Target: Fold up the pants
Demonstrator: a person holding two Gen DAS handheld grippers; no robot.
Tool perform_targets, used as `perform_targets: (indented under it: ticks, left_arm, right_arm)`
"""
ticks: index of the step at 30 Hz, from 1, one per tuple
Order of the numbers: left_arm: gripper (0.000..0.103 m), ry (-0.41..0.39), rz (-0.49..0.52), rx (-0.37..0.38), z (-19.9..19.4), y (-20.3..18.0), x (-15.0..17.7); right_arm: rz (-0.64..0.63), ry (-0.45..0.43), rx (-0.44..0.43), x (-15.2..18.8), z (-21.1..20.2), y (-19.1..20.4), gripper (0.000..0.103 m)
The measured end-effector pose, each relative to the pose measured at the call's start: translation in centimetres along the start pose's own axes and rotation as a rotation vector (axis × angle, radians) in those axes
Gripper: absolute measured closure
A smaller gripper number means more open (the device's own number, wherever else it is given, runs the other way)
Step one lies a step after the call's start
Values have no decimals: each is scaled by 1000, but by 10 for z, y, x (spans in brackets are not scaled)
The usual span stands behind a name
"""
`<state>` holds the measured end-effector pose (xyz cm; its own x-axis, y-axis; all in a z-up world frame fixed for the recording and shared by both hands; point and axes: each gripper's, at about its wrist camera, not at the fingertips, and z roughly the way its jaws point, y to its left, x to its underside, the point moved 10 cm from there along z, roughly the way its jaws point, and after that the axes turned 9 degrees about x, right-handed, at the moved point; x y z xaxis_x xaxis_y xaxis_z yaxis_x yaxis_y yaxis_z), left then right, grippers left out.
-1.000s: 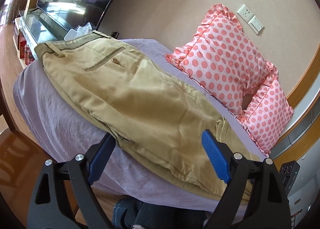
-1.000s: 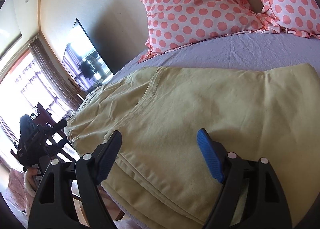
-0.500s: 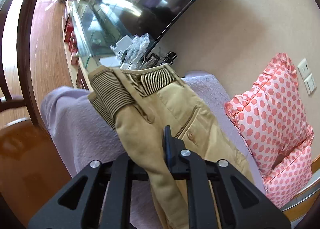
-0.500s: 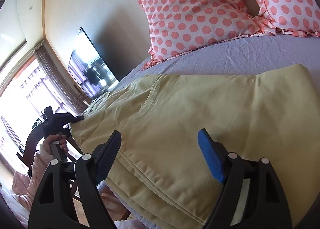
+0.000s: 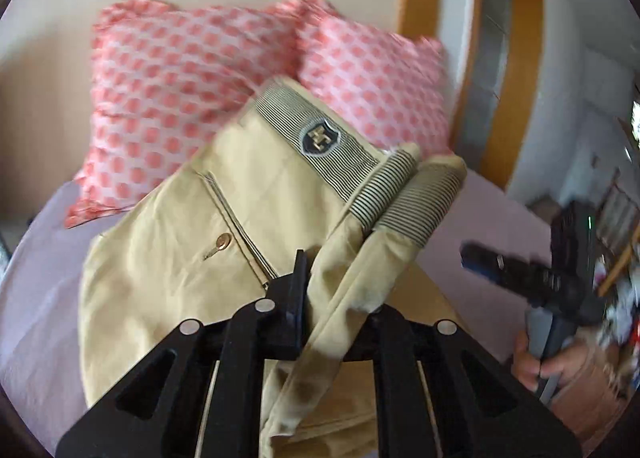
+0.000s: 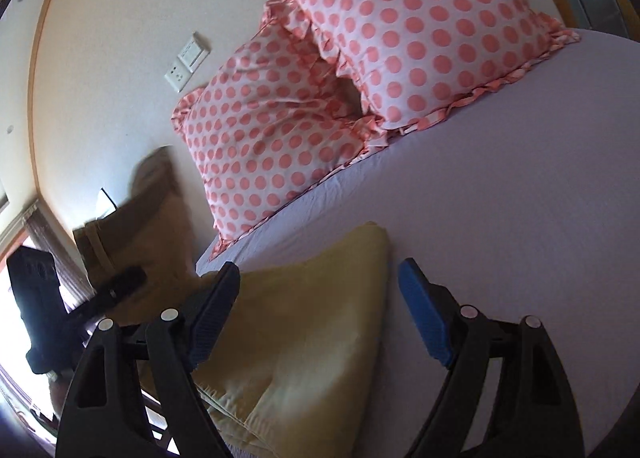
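Observation:
The khaki pants (image 5: 192, 270) have a striped waistband with a dark badge. My left gripper (image 5: 340, 298) is shut on the waist end and holds it lifted over the bed, swung toward the pillows. In the right wrist view the leg end of the pants (image 6: 312, 322) lies flat on the lavender bedsheet (image 6: 500, 198), and the raised waist part (image 6: 152, 218) hangs at the left with the left gripper below it. My right gripper (image 6: 320, 314) is open and empty just above the leg end. It also shows at the right of the left wrist view (image 5: 516, 274).
Two pink polka-dot pillows (image 6: 320, 98) lean against the beige wall at the head of the bed. Wall sockets (image 6: 188, 62) sit above them. A wooden door frame (image 5: 508, 70) stands to the right of the bed.
My left gripper closed on the waistband and has carried it up and across toward the leg end. My right gripper stayed open and shifted to the hem end.

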<state>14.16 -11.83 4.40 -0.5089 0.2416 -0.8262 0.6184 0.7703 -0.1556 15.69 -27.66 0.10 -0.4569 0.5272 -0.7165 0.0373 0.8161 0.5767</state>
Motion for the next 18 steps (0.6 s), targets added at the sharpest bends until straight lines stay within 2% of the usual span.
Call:
perform_targets:
  ticks: [3, 4, 5, 6, 7, 8, 10, 11, 12, 13, 15, 16, 18]
  left_arm:
    - [91, 218, 88, 115, 55, -43, 56]
    - [90, 247, 123, 92, 61, -48, 68]
    - [89, 242, 172, 68, 60, -51, 73]
    - [84, 232, 208, 72, 53, -55, 73]
    - [81, 222, 217, 103, 42, -58, 72]
    - [73, 203, 206, 151, 29, -59, 68]
    - [56, 135, 153, 220, 0, -52, 56]
    - [41, 97, 115, 208, -14, -35, 49]
    - [32, 66, 79, 173, -21, -21, 41]
    - [32, 45, 32, 111, -26, 5, 34]
    - [33, 44, -117, -10, -30, 70, 34]
    - [33, 51, -201, -30, -30, 97, 37]
    - [34, 78, -364, -23, -22, 144, 46]
  right_arm:
    - [75, 37, -19, -2, 0, -15, 15]
    - [93, 60, -29, -1, 2, -18, 15]
    - [107, 93, -39, 2, 7, -19, 15]
    - [115, 127, -50, 5, 12, -18, 15]
    - [117, 157, -61, 9, 18, -15, 15]
    - [113, 186, -69, 13, 23, -12, 15]
    - [82, 224, -64, 21, 32, -6, 15]
    - [55, 240, -43, 24, 38, -4, 15]
    - [30, 255, -24, 26, 43, -2, 17]
    - [13, 263, -7, 29, 46, -2, 18]
    - [-23, 287, 23, 34, 57, -1, 31]
    - [-42, 296, 42, 36, 61, -2, 33]
    - [-74, 305, 57, 37, 70, -2, 40]
